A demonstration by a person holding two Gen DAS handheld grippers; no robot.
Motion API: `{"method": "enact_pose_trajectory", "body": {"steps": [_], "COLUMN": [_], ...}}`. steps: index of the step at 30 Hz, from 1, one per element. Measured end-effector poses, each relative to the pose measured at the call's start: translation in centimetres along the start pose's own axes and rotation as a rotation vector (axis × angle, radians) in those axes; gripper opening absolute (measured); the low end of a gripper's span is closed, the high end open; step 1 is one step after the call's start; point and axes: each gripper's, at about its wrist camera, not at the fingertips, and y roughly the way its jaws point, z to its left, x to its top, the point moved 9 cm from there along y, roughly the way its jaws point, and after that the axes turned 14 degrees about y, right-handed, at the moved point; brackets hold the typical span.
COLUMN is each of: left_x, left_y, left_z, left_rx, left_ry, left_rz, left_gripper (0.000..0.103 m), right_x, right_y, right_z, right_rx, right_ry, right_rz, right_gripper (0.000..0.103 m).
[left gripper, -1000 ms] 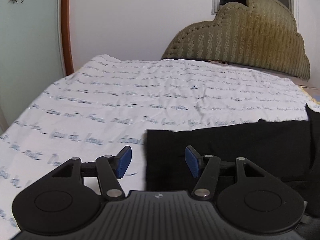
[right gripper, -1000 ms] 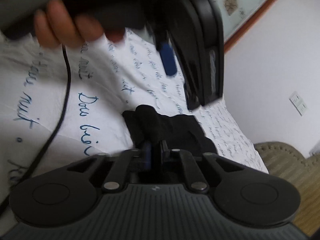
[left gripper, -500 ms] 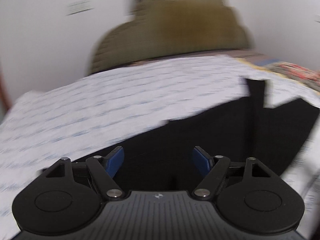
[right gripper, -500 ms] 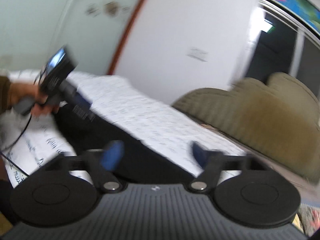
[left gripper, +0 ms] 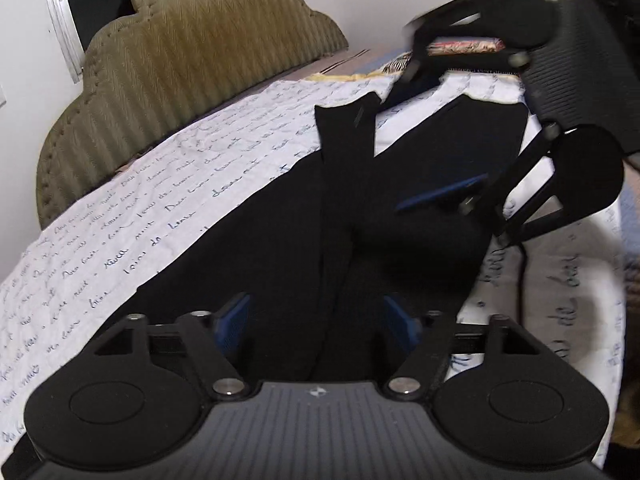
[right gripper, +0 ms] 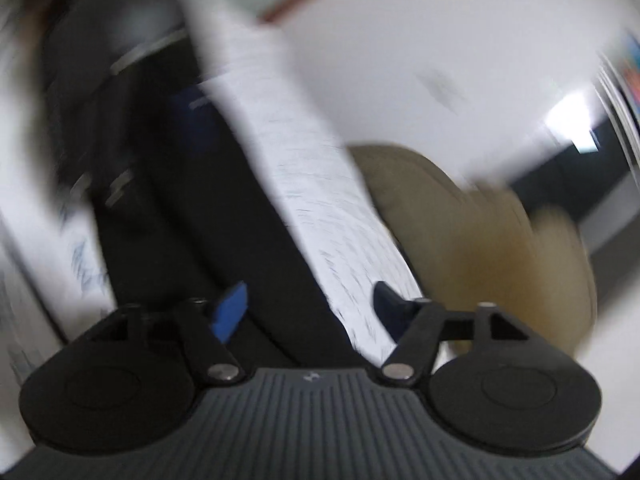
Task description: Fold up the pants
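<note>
Since the pants [left gripper: 304, 216] are spread along the bed's [left gripper: 168, 184] near edge with one leg crossed over, a sloppy grab could bunch them. Left gripper [left gripper: 316, 320] is spread wide over the fabric, holding nothing. Right gripper [right gripper: 308, 308] is wide too, empty, its view too blurry to aim.

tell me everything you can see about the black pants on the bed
The black pants are plain, matte dark fabric, lying flat on the white script-printed bedsheet. They run away from the left gripper, whose open jaws sit over the near end without clamping it. A lengthwise seam or fold runs up the middle, and at the far end they split into a narrow strip and a wider panel. The right gripper is open above the far part. The right wrist view is too blurred to add more.
</note>
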Motion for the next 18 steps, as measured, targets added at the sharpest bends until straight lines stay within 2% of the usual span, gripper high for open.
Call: {"method": "enact_pose_trajectory", "body": {"steps": [2, 4, 6, 8, 9, 11, 12, 13, 14, 16, 18], "left_x": [-0.3, -0.8, -1.1, -1.1, -1.0, -0.9, -0.9, -0.9, -0.9, -1.0, -1.0], "left_y": [0.8, 1.2, 1.4, 1.3, 1.3, 1.2, 1.2, 1.1, 1.0, 0.7, 0.6], "left_z": [0.3, 0.4, 0.3, 0.2, 0.1, 0.1, 0.1, 0.1, 0.1, 0.2, 0.2], "left_rx": [-0.013, -0.042, -0.071, -0.078, -0.081, -0.091, -0.097, -0.100, -0.098, -0.108, -0.119], "left_ry": [-0.020, -0.046, -0.061, -0.050, -0.045, -0.057, -0.066, -0.070, -0.077, -0.095, -0.112], "left_rz": [0.034, 0.062, 0.069, 0.063, 0.058, 0.048, 0.041, 0.035, 0.029, 0.017, 0.007], "left_gripper": [0.051, 0.034, 0.032, 0.025, 0.016, 0.012, 0.010, 0.009, 0.009, 0.008, 0.008], "right_x": [0.6, 0.4, 0.5, 0.7, 0.9, 1.2, 1.2, 0.5, -0.2, -0.2, -0.5], "right_y": [1.7, 3.0, 3.8, 4.3, 4.8, 4.9, 4.9, 5.7, 5.1, 4.8, 3.5], "right_z": [0.6, 0.7, 1.2, 1.9, 2.5, 3.0, 3.0, 2.9, 2.9, 3.1, 3.3], "right_rx": [0.099, 0.191, 0.254, 0.326, 0.353, 0.402, 0.402, 0.431, 0.427, 0.425, 0.378], "right_ry": [-0.038, -0.095, -0.174, -0.245, -0.278, -0.329, -0.329, -0.361, -0.378, -0.397, -0.369], "right_rz": [0.006, 0.053, 0.078, 0.104, 0.110, 0.127, 0.127, 0.181, 0.201, 0.207, 0.204], "right_gripper": [0.047, 0.047, 0.047, 0.047, 0.047, 0.045, 0.032, 0.005, 0.002, 0.003, 0.004]}}
